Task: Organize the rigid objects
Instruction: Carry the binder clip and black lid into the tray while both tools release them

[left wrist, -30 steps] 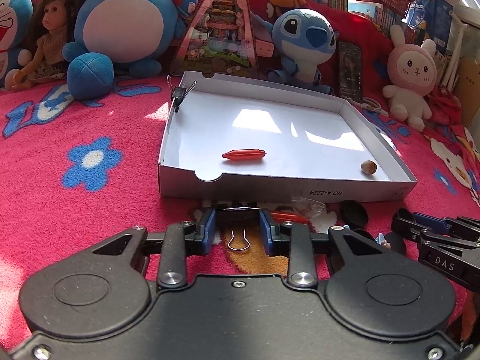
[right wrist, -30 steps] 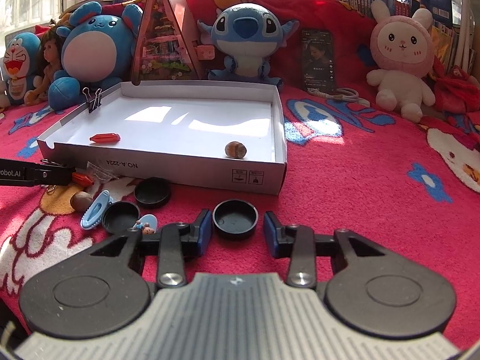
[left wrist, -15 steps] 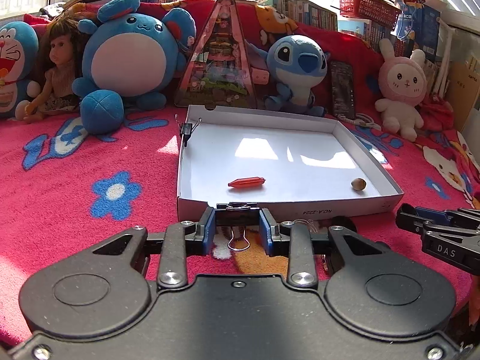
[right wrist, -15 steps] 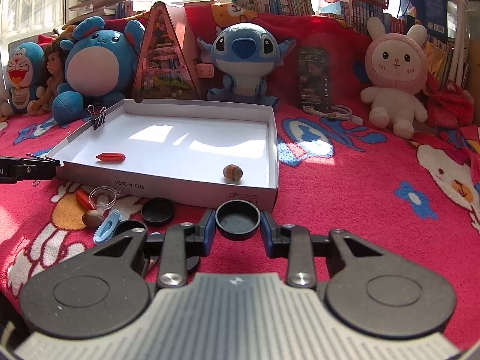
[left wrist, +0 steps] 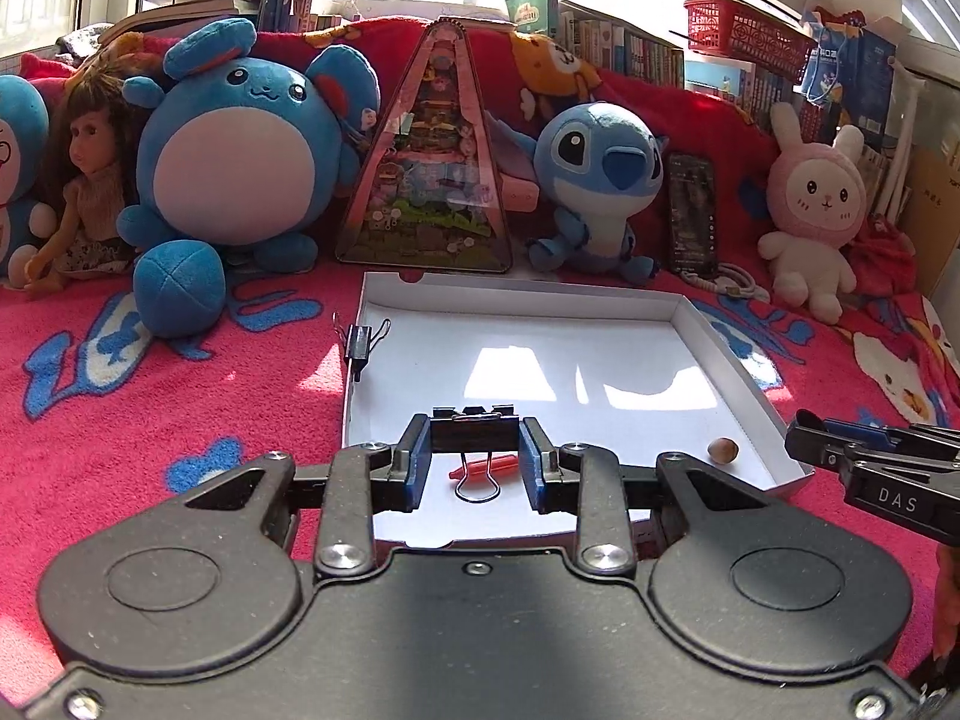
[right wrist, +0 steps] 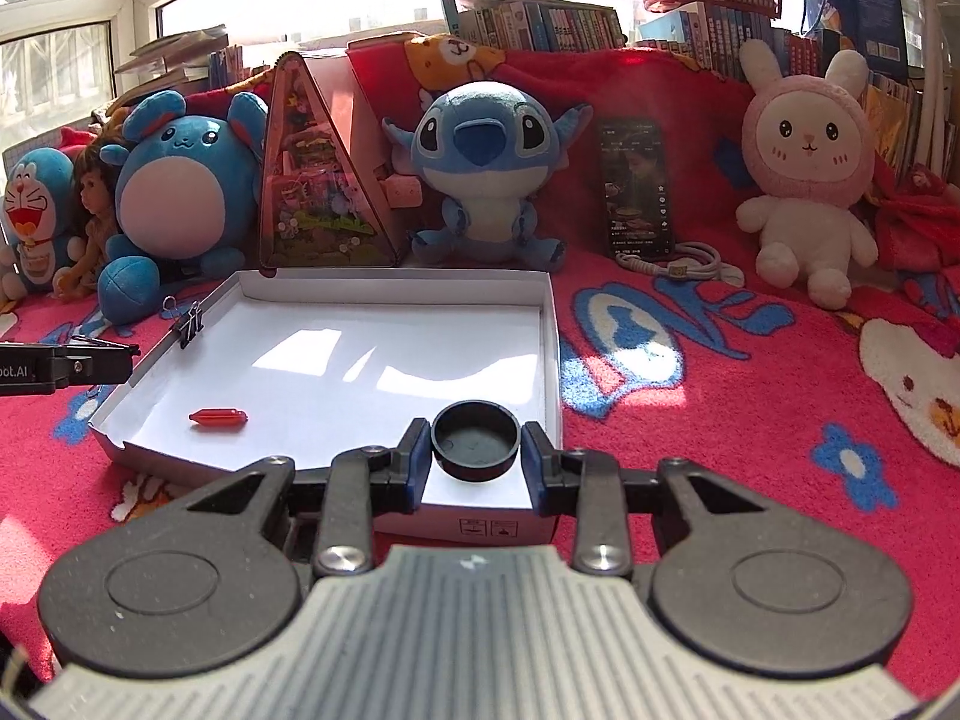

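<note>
Left wrist view: left gripper (left wrist: 475, 461) is closed down on a black binder clip (left wrist: 474, 427), blue pads against both sides of the clip body, wire handle hanging below. It's held above the near edge of the white cardboard box lid (left wrist: 735, 357). Not released.

Right wrist view: right gripper (right wrist: 476, 459) is closed on a round black cap (right wrist: 476, 440), open side up, pads touching its rim on both sides. It sits over the near right part of the lid, clear of the floor of it.

Already in the lid: a small red capsule-shaped piece (right wrist: 218, 418) near the front left, a hazelnut-like brown nut (left wrist: 722, 449) near the front right corner (seen from the left wrist only; hidden behind the cap in the right view). A second binder clip (right wrist: 191, 320) is clipped onto the lid's left wall.

Lid lies on a pink patterned blanket (right wrist: 750, 420). Plush toys, a doll, a triangular toy box and a phone line the back; not part of the job, I'd say.

Progress, my read: partway. Two items in, two more in hand and over the lid, drop-off pending. Can't tell from these views how many loose items remain on the blanket in front of the lid; both gripper bodies block that area.
</note>
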Tool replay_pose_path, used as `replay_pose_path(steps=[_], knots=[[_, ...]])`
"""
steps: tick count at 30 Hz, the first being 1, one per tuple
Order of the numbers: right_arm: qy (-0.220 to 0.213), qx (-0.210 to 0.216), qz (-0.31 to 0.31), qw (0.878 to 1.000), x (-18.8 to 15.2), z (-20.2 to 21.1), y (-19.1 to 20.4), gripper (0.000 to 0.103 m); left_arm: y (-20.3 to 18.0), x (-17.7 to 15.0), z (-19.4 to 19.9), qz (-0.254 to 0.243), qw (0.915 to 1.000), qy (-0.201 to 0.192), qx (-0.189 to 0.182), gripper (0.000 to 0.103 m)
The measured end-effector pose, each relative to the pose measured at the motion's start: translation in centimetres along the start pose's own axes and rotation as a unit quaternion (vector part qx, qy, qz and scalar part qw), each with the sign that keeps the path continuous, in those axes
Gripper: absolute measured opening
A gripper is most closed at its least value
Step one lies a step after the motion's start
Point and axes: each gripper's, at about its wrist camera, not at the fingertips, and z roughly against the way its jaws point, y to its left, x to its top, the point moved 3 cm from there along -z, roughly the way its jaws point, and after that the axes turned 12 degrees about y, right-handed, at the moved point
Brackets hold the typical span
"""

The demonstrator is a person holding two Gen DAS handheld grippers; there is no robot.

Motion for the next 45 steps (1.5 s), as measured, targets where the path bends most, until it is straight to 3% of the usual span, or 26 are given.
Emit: replay_pose_path(steps=[14,24,45], knots=[[0.053,0.010,-0.015,0.998,3.4,-5.5,-0.6,0.037,-0.8,3.8,-5.6,0.001,0.9992,0.041,0.001,0.029],[0.112,0.016,-0.033,0.993,5.3,-9.0,-1.3,0.037,-0.5,5.4,-9.8,0.018,0.9954,0.095,0.001,0.029],[0.129,-0.003,-0.019,0.991,5.3,-11.2,-0.6,0.037,-1.0,4.5,-12.1,0.000,0.9946,0.102,0.022,0.030]])
